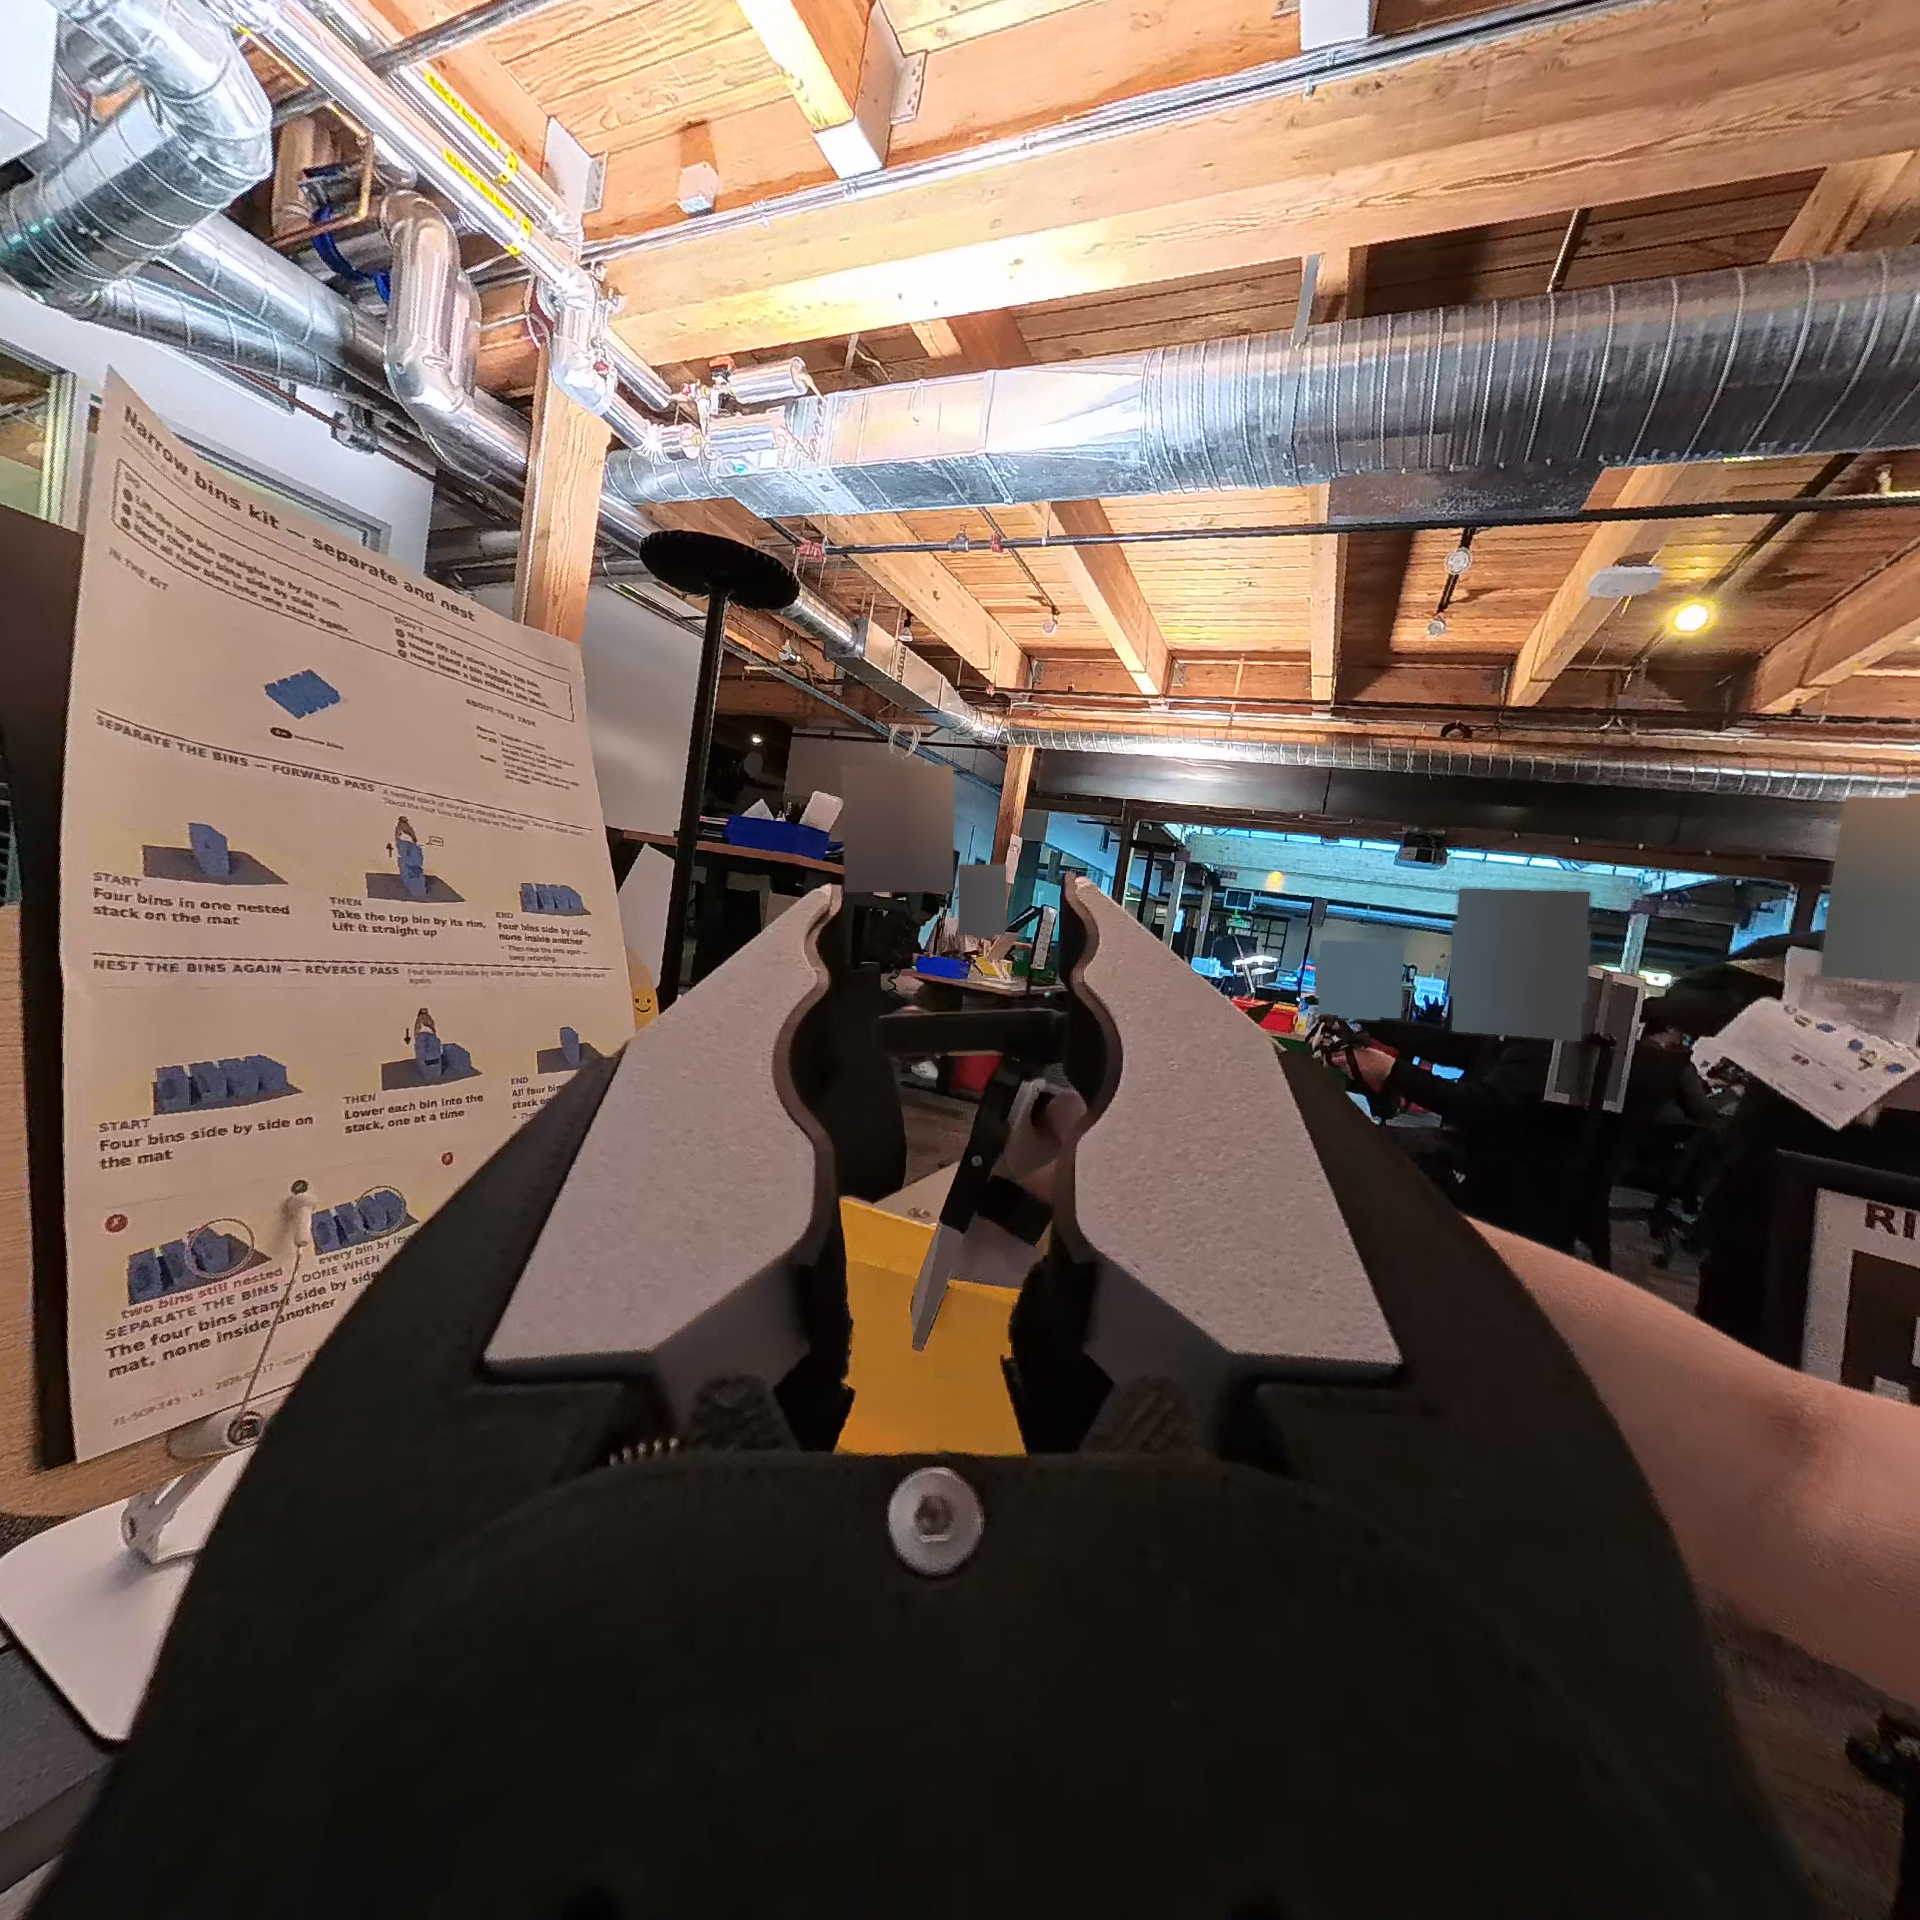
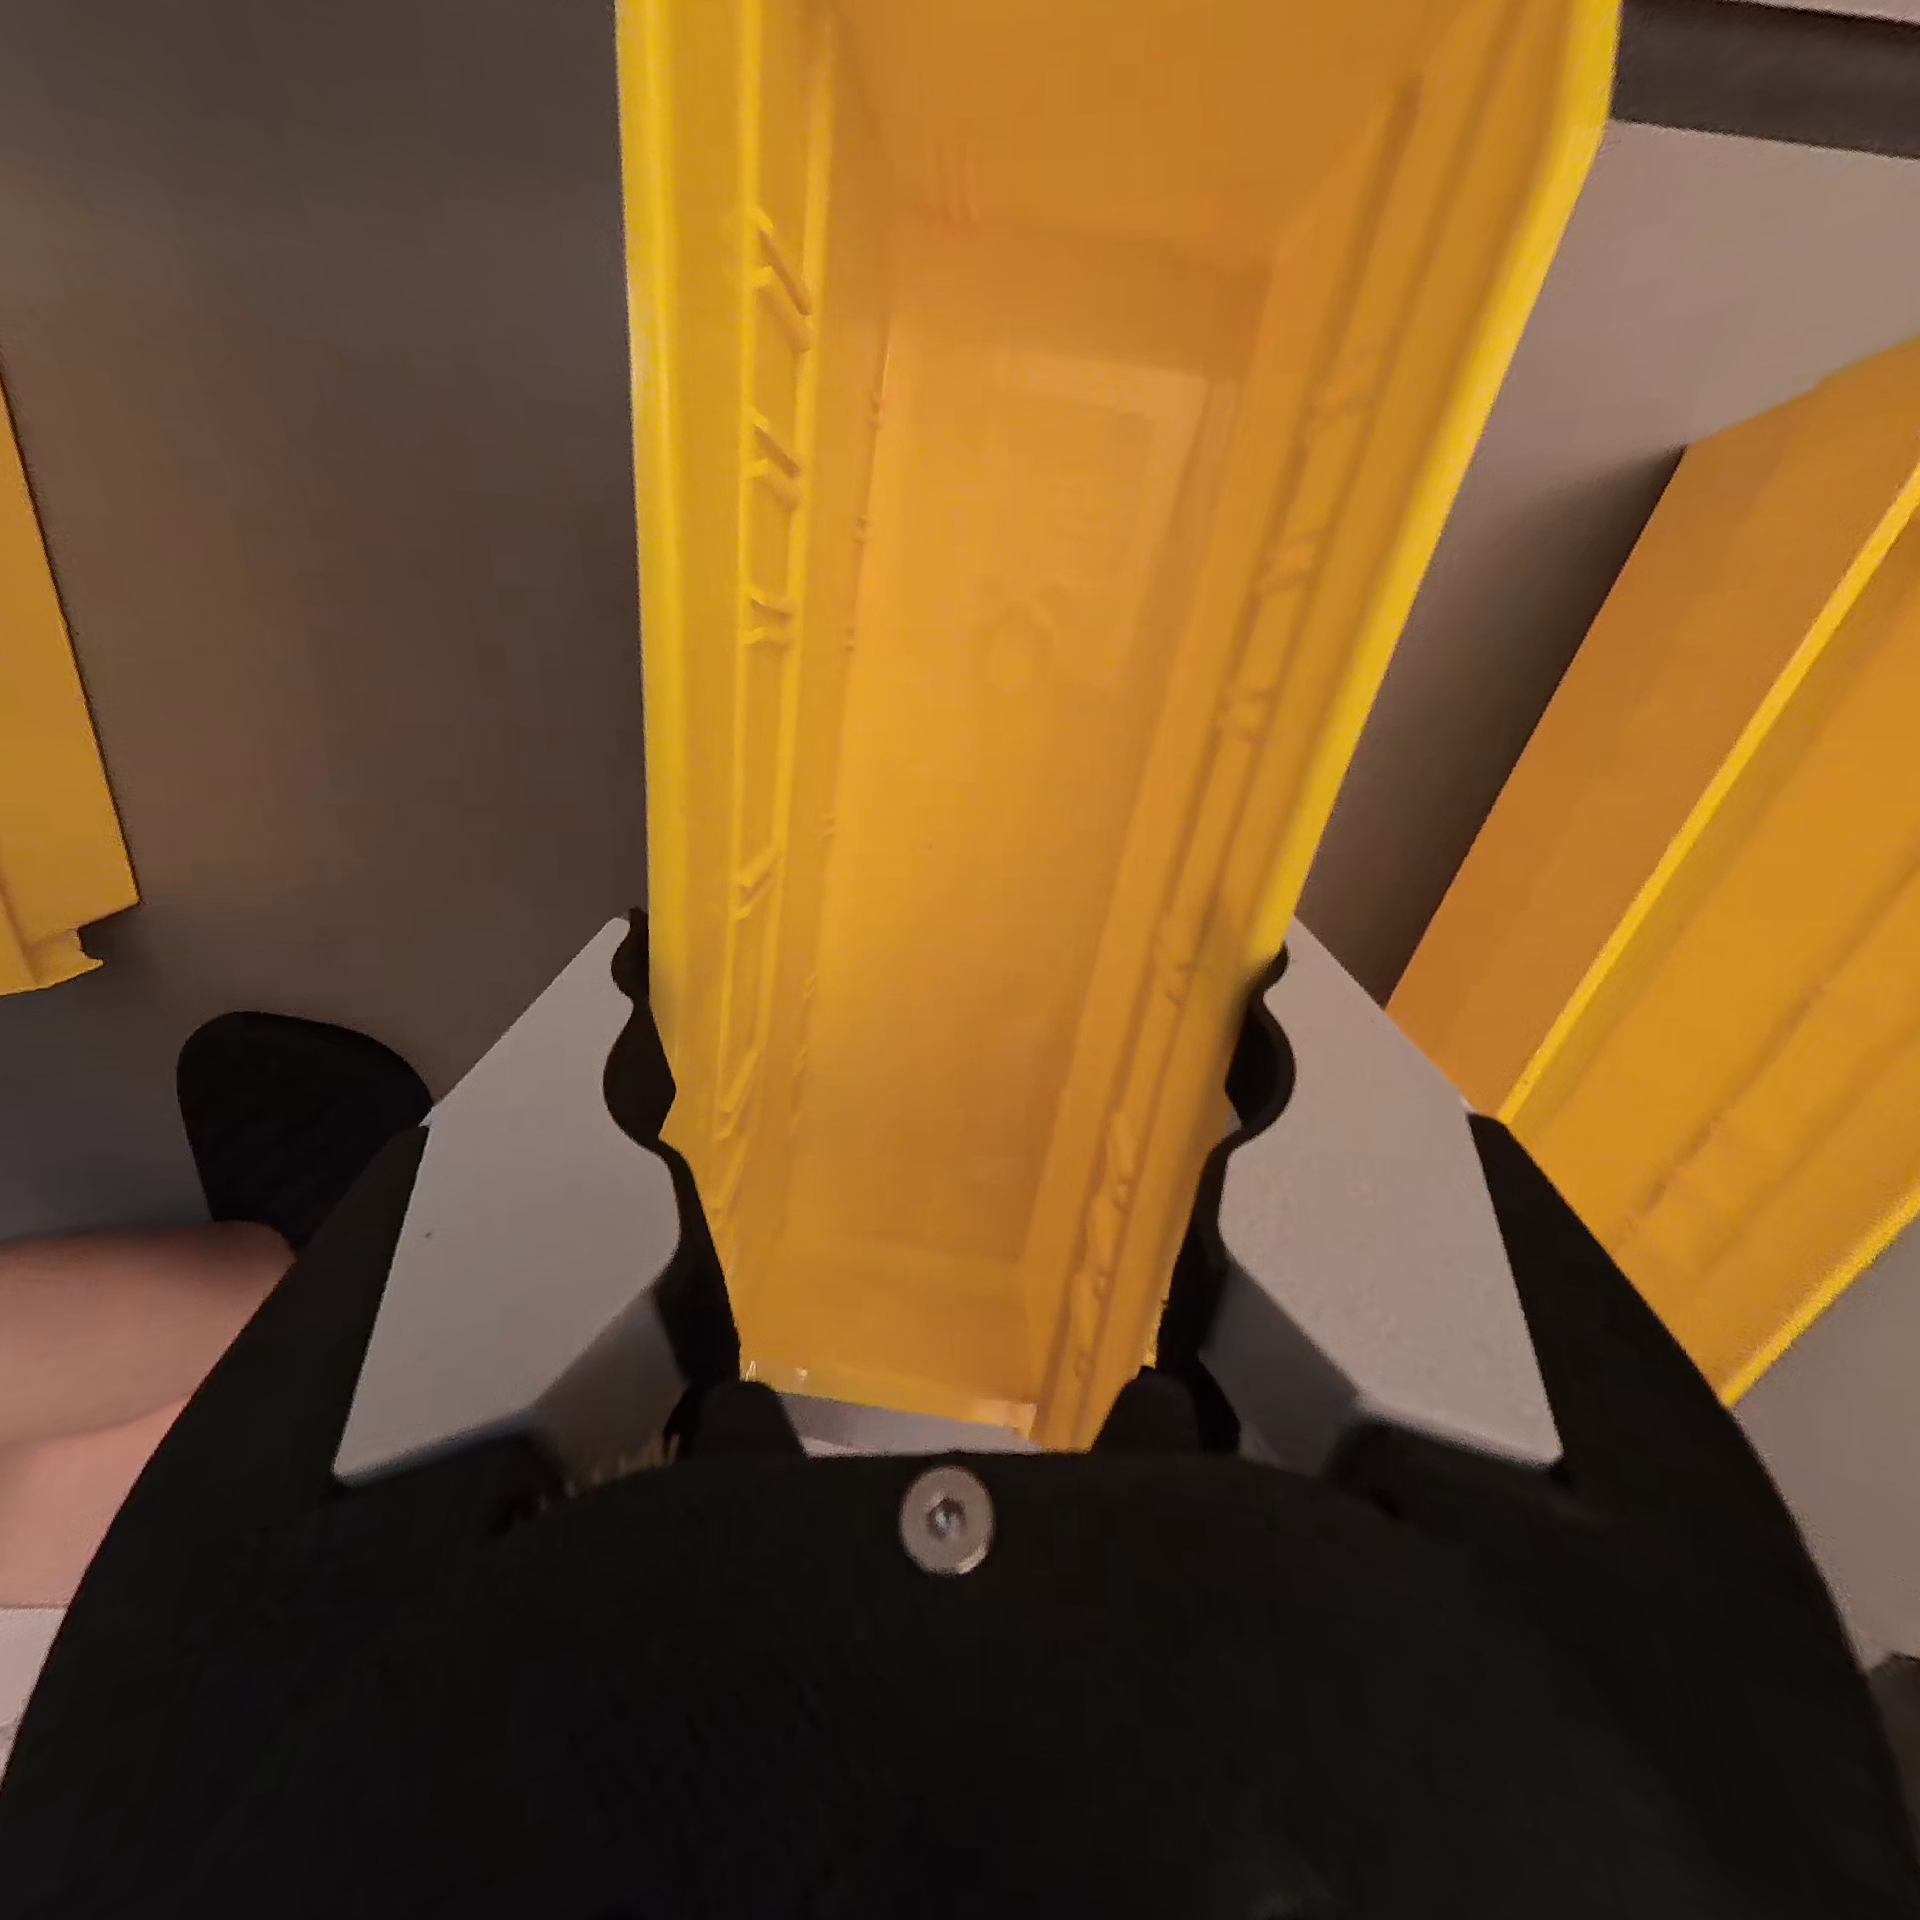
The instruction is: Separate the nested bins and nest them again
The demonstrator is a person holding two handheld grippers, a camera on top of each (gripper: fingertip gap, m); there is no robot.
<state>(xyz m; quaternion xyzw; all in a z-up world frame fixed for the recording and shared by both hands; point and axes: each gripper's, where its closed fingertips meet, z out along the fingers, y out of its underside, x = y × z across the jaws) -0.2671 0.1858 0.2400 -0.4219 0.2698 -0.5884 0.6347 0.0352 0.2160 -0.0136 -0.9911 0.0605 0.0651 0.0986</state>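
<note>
In the right wrist view my right gripper (image 2: 956, 966) is spread wide around a long yellow bin (image 2: 1039, 623). Both pads press on the bin's outer rim, left and right, and I look down into its open inside. Two more yellow bins lie on the grey mat (image 2: 312, 520), one at the left edge (image 2: 52, 727) and one at the right (image 2: 1714, 883). In the left wrist view my left gripper (image 1: 954, 899) points up into the room, open, with nothing between its fingertips. Low in its gap I see part of a yellow bin (image 1: 914, 1382) with a grey finger of the other gripper (image 1: 951, 1283) on it.
An instruction sheet (image 1: 312, 935) stands on a white holder at the left, with a black pole (image 1: 707, 727) behind it. A person's forearm (image 1: 1714, 1455) is at the right. A dark rounded thing (image 2: 291, 1112) and a forearm (image 2: 104, 1351) lie left of my right gripper.
</note>
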